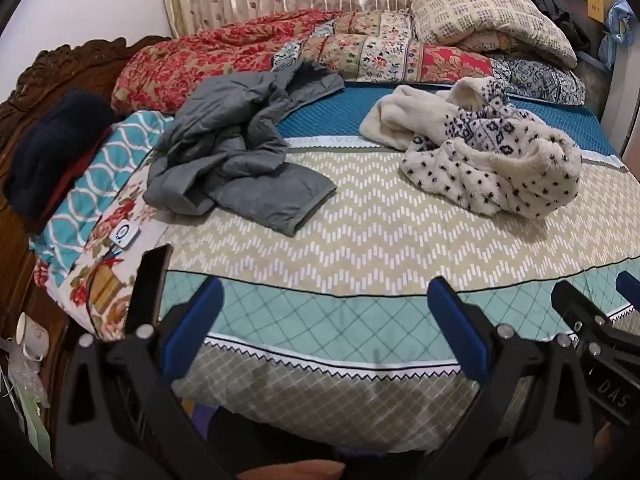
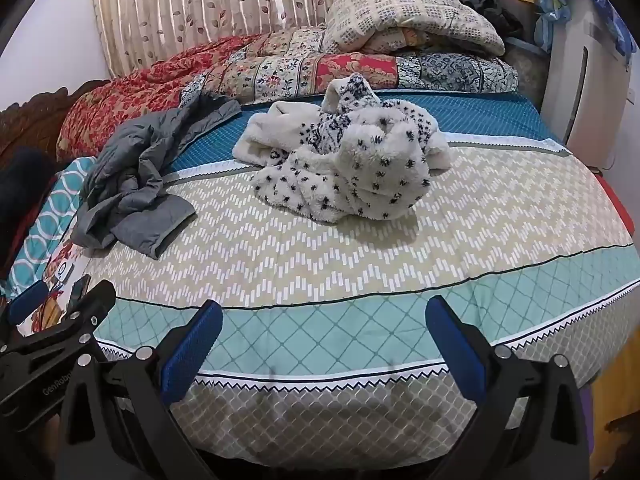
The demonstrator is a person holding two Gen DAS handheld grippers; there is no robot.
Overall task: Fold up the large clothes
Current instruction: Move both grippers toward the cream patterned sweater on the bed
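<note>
A crumpled grey quilted jacket (image 1: 236,148) lies on the left of the bed; it also shows in the right wrist view (image 2: 136,184). A crumpled white fleece garment with dark spots (image 1: 488,152) lies on the right of the bed, near mid-bed in the right wrist view (image 2: 352,164). My left gripper (image 1: 324,308) is open and empty at the bed's near edge, well short of both garments. My right gripper (image 2: 324,324) is open and empty at the near edge beside it. Each gripper shows at the other view's side.
The bed cover (image 1: 360,232) has a beige zigzag pattern. Folded quilts (image 1: 280,48) and a pillow (image 1: 488,16) are stacked along the far side. A phone (image 1: 146,292) and white device (image 1: 126,234) lie left. A mug (image 1: 30,336) stands beside the headboard. A white appliance (image 2: 584,92) stands right.
</note>
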